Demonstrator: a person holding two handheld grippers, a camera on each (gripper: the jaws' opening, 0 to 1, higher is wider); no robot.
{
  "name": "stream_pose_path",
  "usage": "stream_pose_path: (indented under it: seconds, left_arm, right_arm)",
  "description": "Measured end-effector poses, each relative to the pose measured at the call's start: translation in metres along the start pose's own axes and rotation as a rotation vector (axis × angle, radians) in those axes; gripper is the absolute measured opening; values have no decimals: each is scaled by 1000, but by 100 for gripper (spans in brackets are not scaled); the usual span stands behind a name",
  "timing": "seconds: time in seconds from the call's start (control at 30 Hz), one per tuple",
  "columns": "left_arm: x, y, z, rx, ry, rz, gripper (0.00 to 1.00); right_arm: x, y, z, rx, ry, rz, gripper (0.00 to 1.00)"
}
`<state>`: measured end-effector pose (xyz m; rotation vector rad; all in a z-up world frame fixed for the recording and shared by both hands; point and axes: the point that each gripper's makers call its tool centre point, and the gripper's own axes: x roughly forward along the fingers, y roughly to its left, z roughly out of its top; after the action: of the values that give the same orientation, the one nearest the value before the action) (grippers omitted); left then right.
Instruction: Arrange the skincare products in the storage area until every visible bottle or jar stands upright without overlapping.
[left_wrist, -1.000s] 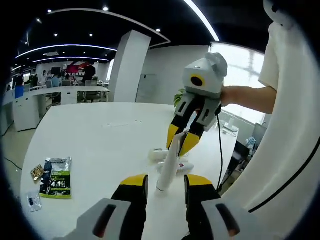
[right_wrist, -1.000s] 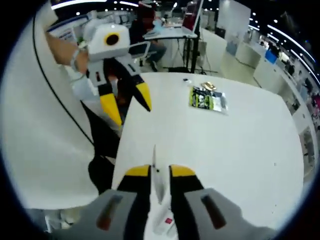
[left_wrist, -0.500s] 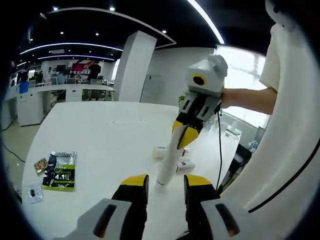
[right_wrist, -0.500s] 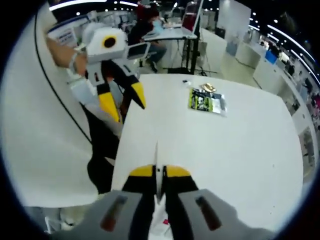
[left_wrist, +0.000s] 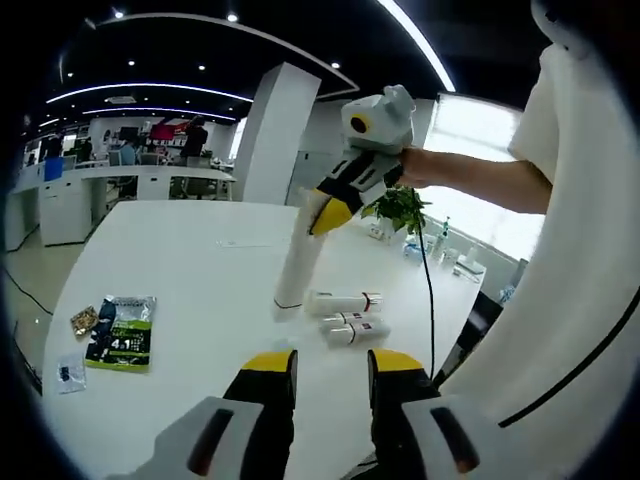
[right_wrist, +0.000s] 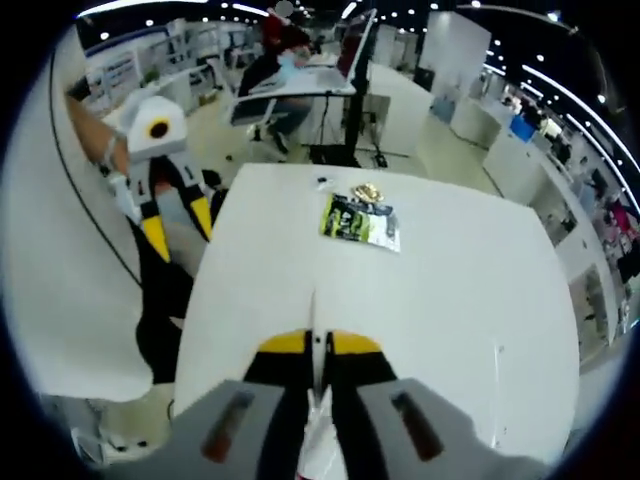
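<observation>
I am holding my right gripper clamped on the crimped top end of a tall white tube, and in the left gripper view the tube is hanging from those yellow tips with its cap end down, tilting a little, its base right at the surface of the white table; I cannot tell whether it is touching or just clear of it. In the right gripper view I am seeing the same grip from behind: the two jaws of the right gripper are pressing together on the thin flat edge of the tube, which is sticking up between them. Just beside the tube's base, two smaller white bottles with red bands are lying on their sides next to each other, the second bottle being nearer to me. My left gripper is hovering low over the near edge of the table with its jaws apart and nothing between them; from the right gripper view I am seeing it off the table's left side, spread the same way. A green snack packet is lying flat farther out on the table, well apart from the bottles, with a small gold wrapper just beside it.
</observation>
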<state>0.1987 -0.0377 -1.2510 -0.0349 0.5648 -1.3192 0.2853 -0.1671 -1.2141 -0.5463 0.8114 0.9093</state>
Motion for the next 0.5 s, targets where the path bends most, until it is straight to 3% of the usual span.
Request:
stream_pose_path:
  seconds: [0.27,0.5]
  left_arm:
    - [0,9,0,-17,2,44,28]
    - [1,21,-8,-56,36,114,28]
  right_arm:
    - [4,-33,-6,-19,41,-14,4]
    - [8,-58,-8,29,43,-13,4]
